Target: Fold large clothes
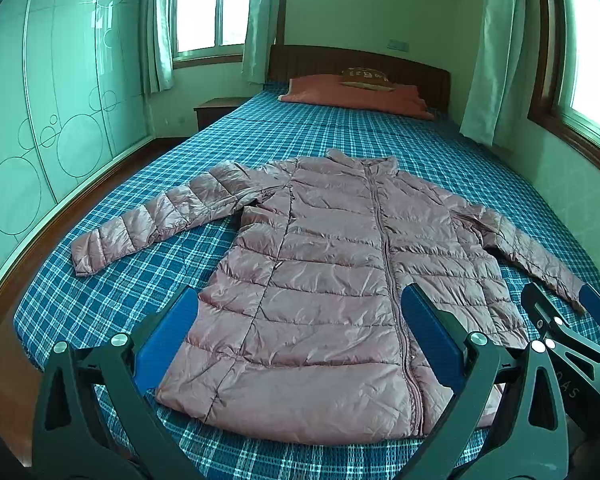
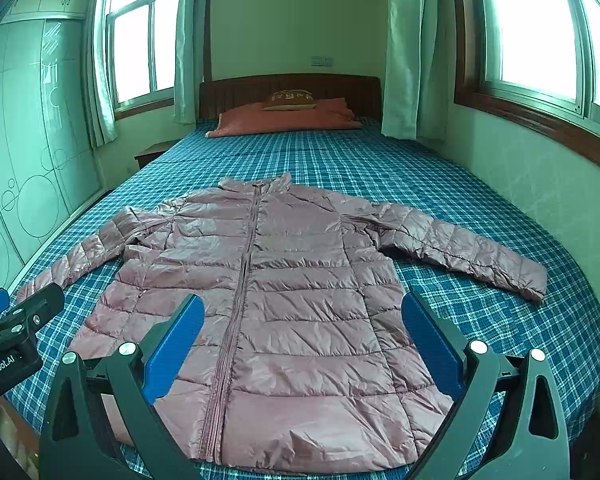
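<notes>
While we look along both sets of fingers, the bed [image 1: 100, 288] fills most of each view, covered in a blue plaid sheet and running away from us toward 12 o'clock. At its far end we see a dark wooden headboard [image 2: 236, 92]. A wardrobe [image 1: 40, 120] with circle patterns stands at 9 o'clock, and windows [image 2: 536, 28] with pale curtains [image 2: 412, 48] sit at 10 and 2 o'clock.

We find the jacket [image 1: 324, 280], a pink quilted one, lying flat and face up on the near half of the bed, zipped shut, collar toward 12 o'clock and hem nearest us. Its sleeves are spread out toward 9 and 3 o'clock, resting on the sheet.

A red pillow [image 2: 284, 120] lies against the headboard with a small brown cushion [image 2: 288, 100] on top. A nightstand [image 1: 216, 110] stands beside the bed at 10 o'clock.

Our left gripper [image 1: 300, 336] hovers over the hem, its blue fingers [image 1: 168, 344] spread wide and holding nothing. Our right gripper [image 2: 304, 340] hovers over the hem likewise, fingers [image 2: 176, 344] released and empty. In each view we catch the other gripper at the frame's edge, near a sleeve cuff.
</notes>
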A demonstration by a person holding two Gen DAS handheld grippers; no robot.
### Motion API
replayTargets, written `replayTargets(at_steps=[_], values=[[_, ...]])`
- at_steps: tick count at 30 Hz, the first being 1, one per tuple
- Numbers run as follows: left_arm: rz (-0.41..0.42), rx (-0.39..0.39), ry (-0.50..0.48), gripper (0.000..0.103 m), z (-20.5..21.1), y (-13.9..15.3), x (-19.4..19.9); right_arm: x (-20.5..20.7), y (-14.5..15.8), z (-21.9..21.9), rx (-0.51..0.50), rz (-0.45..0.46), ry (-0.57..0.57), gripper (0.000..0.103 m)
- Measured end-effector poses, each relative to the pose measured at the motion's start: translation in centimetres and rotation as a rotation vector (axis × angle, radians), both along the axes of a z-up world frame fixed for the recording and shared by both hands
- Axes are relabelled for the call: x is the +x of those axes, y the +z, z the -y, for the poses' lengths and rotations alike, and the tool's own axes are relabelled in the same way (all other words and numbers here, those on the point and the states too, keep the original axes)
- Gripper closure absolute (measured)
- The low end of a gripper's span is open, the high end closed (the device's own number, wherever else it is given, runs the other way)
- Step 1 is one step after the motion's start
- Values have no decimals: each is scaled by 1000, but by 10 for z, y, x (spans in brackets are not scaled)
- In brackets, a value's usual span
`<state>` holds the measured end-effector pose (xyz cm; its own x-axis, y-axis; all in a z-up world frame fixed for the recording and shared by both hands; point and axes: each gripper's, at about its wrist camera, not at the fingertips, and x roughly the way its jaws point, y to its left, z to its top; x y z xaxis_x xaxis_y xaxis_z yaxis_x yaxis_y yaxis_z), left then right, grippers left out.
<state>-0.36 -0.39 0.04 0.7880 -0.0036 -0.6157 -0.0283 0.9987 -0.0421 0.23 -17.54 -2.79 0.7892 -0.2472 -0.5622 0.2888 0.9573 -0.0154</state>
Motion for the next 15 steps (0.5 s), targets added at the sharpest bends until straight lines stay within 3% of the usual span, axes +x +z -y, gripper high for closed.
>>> replayTargets(at_steps=[15], values=[[-2, 4, 0, 2, 0, -2, -1, 1, -2, 1, 4, -1, 0, 5]])
